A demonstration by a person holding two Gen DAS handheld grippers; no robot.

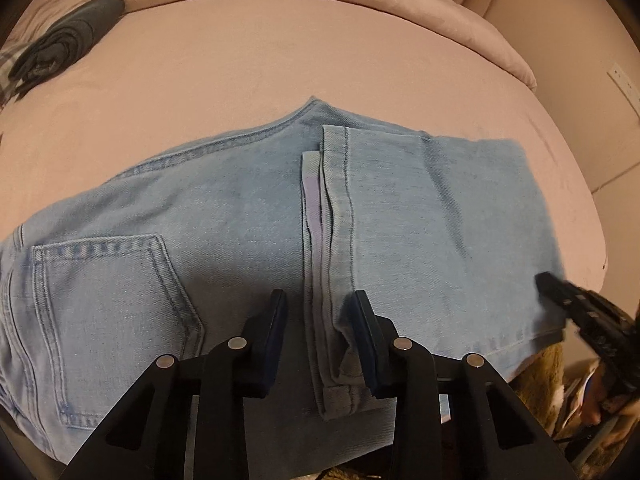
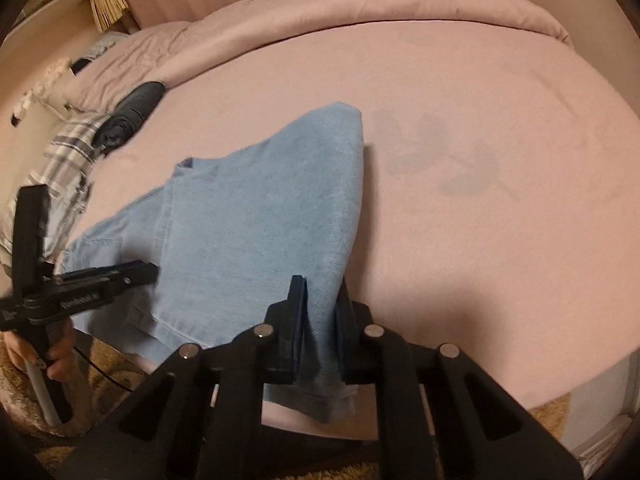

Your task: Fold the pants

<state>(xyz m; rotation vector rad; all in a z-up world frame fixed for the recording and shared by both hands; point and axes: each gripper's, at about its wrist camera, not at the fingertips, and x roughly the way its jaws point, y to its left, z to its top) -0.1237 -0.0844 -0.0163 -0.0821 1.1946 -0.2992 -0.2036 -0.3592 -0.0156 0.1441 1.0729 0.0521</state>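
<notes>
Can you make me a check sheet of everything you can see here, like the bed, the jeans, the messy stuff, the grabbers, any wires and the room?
Surface: pink bed sheet, smooth, with a faint dark stain.
Job's things: light blue jeans lying partly folded at the near edge of the bed, back pocket up.
Clutter: rolled dark cloth and plaid cloth at the far left.
Grippers: left gripper has its jaws apart over the hems, not pinching; right gripper is pinching the folded jeans edge.
Cables: a thin dark wire runs below the left gripper's handle.
Surroundings: pink duvet bunched behind, curtains, shaggy brown rug on the floor.
</notes>
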